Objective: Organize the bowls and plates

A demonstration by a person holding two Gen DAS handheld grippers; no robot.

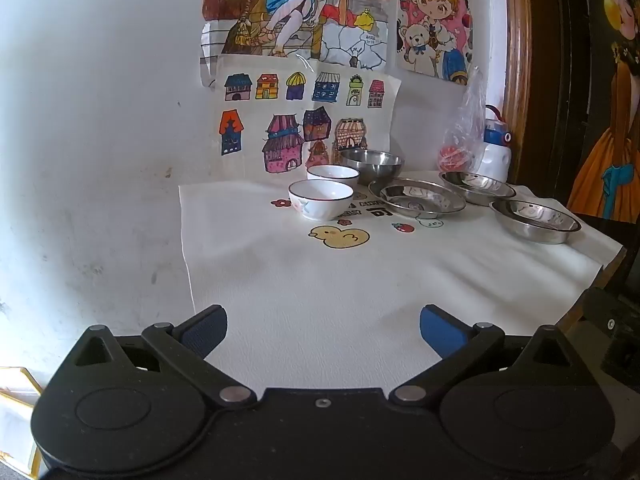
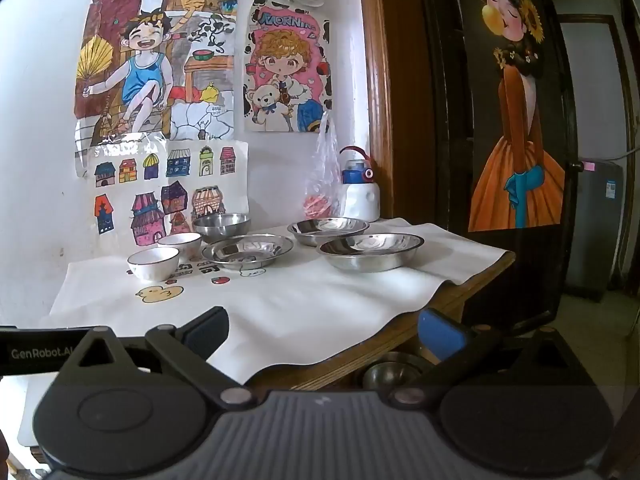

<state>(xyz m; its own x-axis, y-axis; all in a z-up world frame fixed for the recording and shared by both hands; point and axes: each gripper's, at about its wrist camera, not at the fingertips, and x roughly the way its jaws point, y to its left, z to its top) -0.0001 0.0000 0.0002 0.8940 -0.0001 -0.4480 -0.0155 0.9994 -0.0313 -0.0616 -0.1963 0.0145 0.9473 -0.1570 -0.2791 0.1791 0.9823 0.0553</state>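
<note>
"MORNING" poster (image 2: pixel 286 68) above steel plates (image 2: pixel 248 251); "GenRobot.AI" on left claw (image 2: pixel 38 352)

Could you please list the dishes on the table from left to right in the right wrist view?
Nearer white ceramic bowl → farther white ceramic bowl → deep steel bowl → left shallow steel plate → rear steel plate → nearest right steel plate.

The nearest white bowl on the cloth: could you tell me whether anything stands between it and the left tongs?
Nothing visible does. The left tongs are open, and only bare tablecloth with a printed duck lies before the nearest white bowl. The steel plates sit off to the right.
</note>
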